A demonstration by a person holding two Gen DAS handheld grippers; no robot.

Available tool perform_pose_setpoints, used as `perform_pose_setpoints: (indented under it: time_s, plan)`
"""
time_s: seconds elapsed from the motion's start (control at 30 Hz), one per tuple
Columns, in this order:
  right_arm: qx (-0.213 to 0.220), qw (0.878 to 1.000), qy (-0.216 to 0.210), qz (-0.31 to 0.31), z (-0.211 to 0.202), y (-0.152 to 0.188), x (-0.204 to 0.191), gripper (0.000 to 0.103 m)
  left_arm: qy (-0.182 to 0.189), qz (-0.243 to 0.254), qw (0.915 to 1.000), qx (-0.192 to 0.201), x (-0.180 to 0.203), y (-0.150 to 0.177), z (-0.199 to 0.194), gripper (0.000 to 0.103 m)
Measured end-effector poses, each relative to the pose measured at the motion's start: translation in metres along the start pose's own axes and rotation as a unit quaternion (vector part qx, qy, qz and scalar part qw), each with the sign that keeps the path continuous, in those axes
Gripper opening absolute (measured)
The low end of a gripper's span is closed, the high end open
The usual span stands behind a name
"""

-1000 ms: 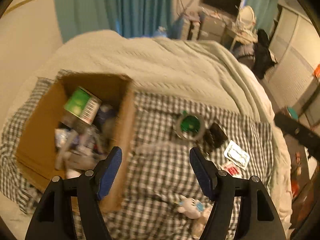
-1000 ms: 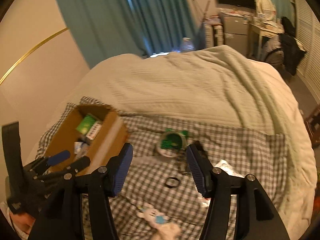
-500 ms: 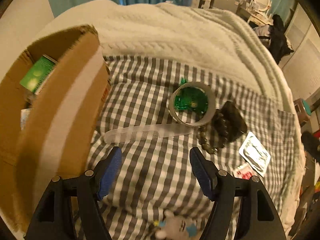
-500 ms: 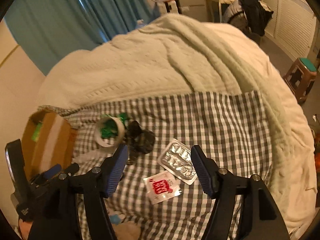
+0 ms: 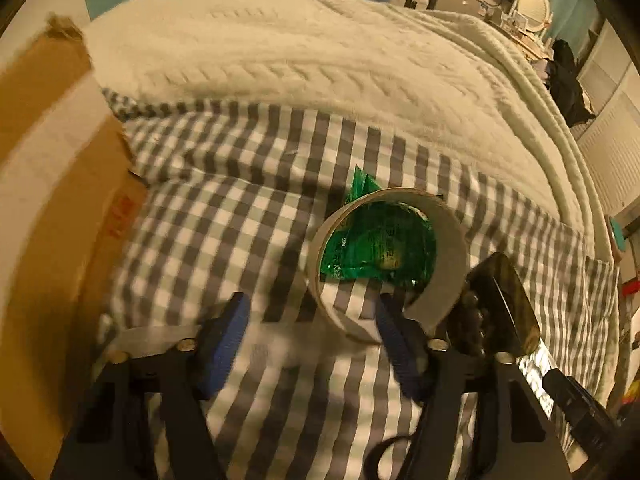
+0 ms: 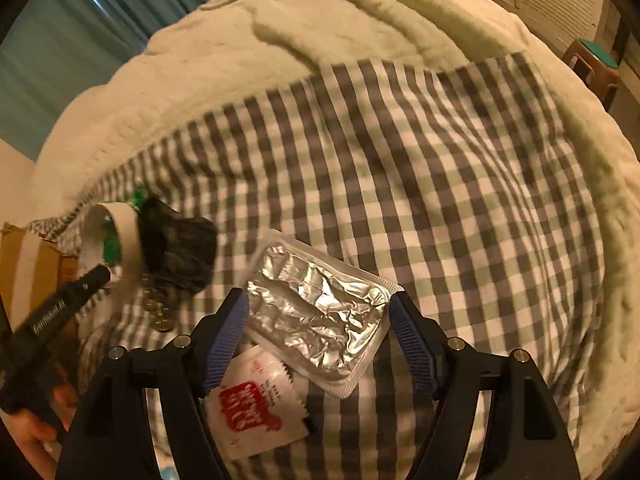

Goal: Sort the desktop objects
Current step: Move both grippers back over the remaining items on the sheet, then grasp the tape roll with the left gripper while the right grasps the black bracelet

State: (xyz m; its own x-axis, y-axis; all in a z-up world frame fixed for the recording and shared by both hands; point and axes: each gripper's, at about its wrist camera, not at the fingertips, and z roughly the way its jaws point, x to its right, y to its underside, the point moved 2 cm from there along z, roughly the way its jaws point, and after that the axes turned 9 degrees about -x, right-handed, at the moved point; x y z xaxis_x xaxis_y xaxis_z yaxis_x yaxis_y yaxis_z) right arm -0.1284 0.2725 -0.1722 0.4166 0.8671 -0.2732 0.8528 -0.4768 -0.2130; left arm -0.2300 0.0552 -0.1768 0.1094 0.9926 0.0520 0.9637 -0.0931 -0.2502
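On the bed, a grey-and-white checked cloth (image 6: 420, 168) lies over a cream blanket (image 5: 320, 60) and carries the loose things. One tape roll (image 5: 444, 240) lies flat near the middle, with one green wrapper (image 5: 380, 244) inside its ring. Just right of it sit one dark glossy object (image 5: 504, 300) and one string of beads (image 6: 158, 312). One cardboard box (image 5: 44, 208) stands at the left edge of the cloth.

The left gripper (image 5: 310, 344) hangs low over the cloth, its two blue fingers (image 5: 224, 340) closing; one pale flat strip, blurred, lies between them, and the right finger is just beside the near rim of the tape roll. The pads press on nothing.

Farther right, the right gripper (image 6: 320, 332) has its two fingers (image 6: 412, 344) opening on either side of one silver foil pack (image 6: 316, 312), without pressing it. One white sachet with red print (image 6: 256, 408) lies just nearer, partly under the pack.

A bare hand (image 6: 28, 436) holds the left gripper's handle.
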Motion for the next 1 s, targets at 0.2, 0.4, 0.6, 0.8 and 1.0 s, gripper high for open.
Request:
perform_pose_setpoints:
  time_s: [0.2, 0.4, 0.6, 0.8, 1.0]
  plan:
    - [0.069, 0.989, -0.062, -0.116, -0.014, -0.008, -0.050, 0.072, -0.010, 0.002, 0.9999, 0.006, -0.006, -0.006, 0.013, 0.022]
    - [0.042, 0.988, -0.066, -0.132, 0.016, -0.013, -0.071, 0.066, -0.012, 0.007, 0.9996, 0.023, -0.013, -0.002, 0.000, 0.006]
    - [0.026, 0.988, -0.092, -0.122, 0.037, -0.023, -0.075, 0.054, 0.002, 0.005, 0.9998, 0.021, -0.023, -0.001, -0.017, 0.003]
    - [0.038, 0.991, -0.073, -0.109, 0.023, -0.031, -0.080, 0.053, 0.014, -0.010, 0.9995, 0.025, -0.029, 0.000, -0.034, 0.003]
    - [0.051, 0.991, -0.079, -0.095, -0.013, -0.030, -0.082, 0.053, 0.023, -0.008, 0.9986, 0.047, -0.022, 0.000, -0.070, 0.003]
